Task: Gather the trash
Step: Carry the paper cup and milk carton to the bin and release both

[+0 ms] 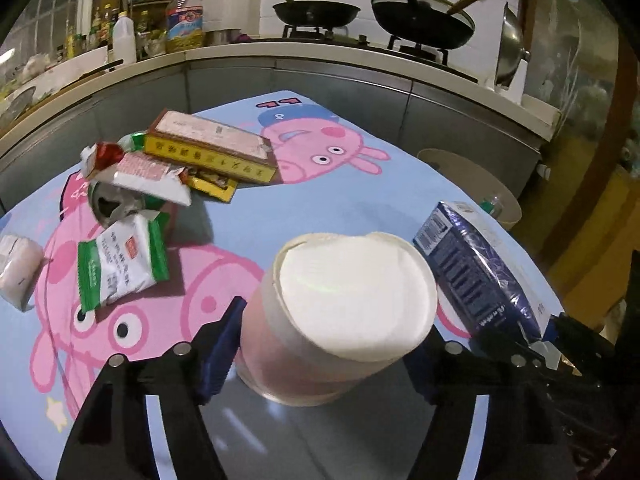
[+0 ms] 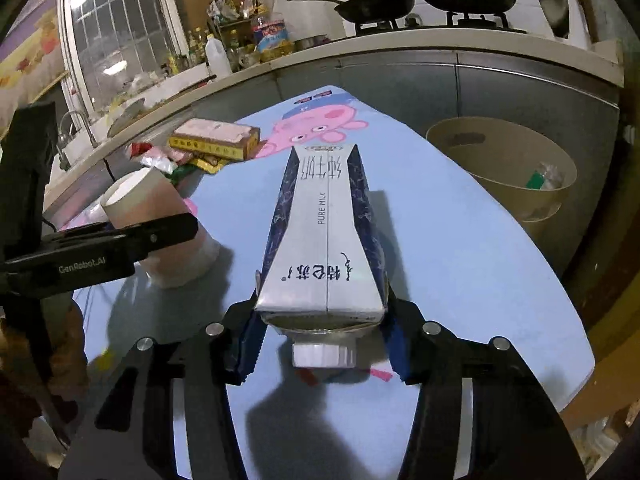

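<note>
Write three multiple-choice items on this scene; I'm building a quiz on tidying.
1. Where is the bin?
A. on the table
B. beside the table, lower
C. on the counter

2. How many pans sit on the stove?
A. one
B. two
C. four

3. How is the milk carton?
A. lying on its side, capped
B. upright, open
C. crushed flat

Key:
1 B: the bin stands past the table's edge.
2 B: one pan and another sit on the burners.
3 A: the milk carton lies flat, with its white cap on.
</note>
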A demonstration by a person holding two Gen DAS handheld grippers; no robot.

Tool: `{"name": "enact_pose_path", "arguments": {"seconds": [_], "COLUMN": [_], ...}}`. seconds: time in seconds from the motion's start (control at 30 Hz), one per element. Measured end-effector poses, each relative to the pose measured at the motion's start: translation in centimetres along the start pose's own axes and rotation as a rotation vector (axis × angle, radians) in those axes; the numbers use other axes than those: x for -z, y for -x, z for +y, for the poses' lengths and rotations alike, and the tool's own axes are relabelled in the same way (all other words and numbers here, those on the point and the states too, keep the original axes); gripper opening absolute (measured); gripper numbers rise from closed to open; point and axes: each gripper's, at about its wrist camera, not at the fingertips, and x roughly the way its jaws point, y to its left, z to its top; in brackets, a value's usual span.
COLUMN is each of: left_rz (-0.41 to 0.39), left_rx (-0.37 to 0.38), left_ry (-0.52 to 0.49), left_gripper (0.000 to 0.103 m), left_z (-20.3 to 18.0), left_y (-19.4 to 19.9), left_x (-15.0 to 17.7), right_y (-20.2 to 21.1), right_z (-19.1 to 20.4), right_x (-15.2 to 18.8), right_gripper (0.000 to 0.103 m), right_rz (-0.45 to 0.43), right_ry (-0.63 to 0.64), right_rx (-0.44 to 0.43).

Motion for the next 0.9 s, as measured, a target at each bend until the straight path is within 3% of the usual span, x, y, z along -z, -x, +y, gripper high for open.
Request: {"name": "enact_pose_path", "arguments": {"seconds": [0.23,0.37,0.6,0.77,0.87,0.9], "left_rz": [0.004,0.026,0.172,0.237,0.26,0.257], "left_rx": [0.12,0.218,0.338,0.336,0.314,0.302], "left_ry": [-0.024,-0.031,-0.008,0.025,0.042,0.052], "left_gripper": [0.07,0.071,0.073,0.077,0.089,0.089], "left_z": [-4.1,-7.8,-13.8,-15.3,-15.6,-15.5], "left_y": [-1.8,-4.6,-13.0,-17.4,-18.8,-18.9], "left_x": [-5.4,-9.4,-14.3,-15.5,-15.6,-15.6], "right_y": [0.2,0.2,-1.6,-3.2,-4.0,-3.9], "right_z": [-3.5,-7.7,-15.8,-18.9,-19.6,-19.7], "right_x": [-2.8,-5.4,-8.0,-8.2,-8.2,-8.1], "right_gripper": [0.049,0.049,0.049,0.051,0.059,0.062], "right_rz": [-0.093,-0.127,-0.089,-0.048,-0.027,-0.04], "right_ry": [-0.078,-0.179,-0.387,-0.467,-0.499,-0.505], "right_rx": [0.036,0.072,0.102,0.1,0.08,0.082]}}
